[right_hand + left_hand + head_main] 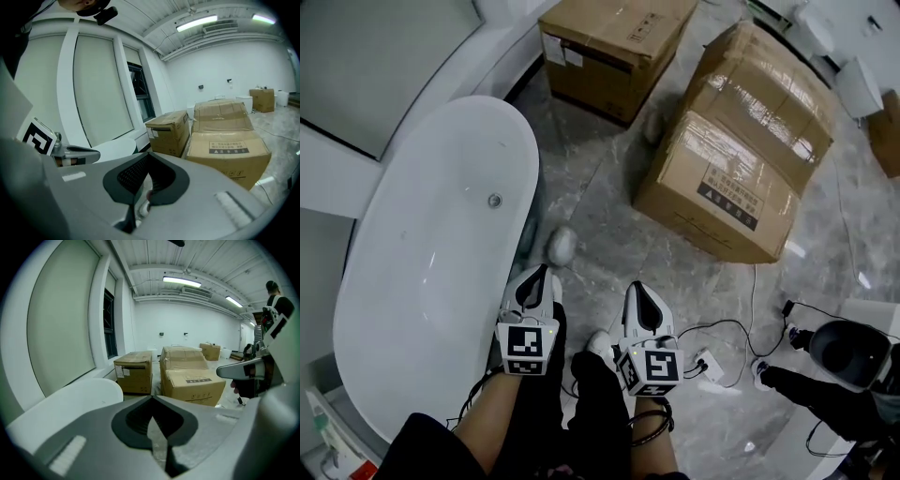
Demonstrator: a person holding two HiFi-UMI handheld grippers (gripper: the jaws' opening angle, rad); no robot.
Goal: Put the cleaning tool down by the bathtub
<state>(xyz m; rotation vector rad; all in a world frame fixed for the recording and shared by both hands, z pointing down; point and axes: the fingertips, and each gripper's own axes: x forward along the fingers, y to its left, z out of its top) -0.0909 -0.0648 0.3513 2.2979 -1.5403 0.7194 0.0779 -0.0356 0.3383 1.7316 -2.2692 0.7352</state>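
Note:
A white oval bathtub [431,281] fills the left of the head view. On the marble floor beside its right rim lies a small rounded grey-white object [562,246], seemingly the cleaning tool. My left gripper [538,275] hovers just below that object, jaws together and holding nothing. My right gripper [639,292] hangs further right over my legs, also shut and empty. In the left gripper view the left gripper's [152,401] jaws meet, with the tub [70,404] beyond. The right gripper view shows the right gripper's [147,157] jaws closed too.
Two cardboard boxes [741,141] [614,47] stand on the floor ahead. Cables and a power strip [705,364] lie at the right of my feet. A person in dark clothes [848,361] crouches at the bottom right. A wall with windows [98,89] backs the tub.

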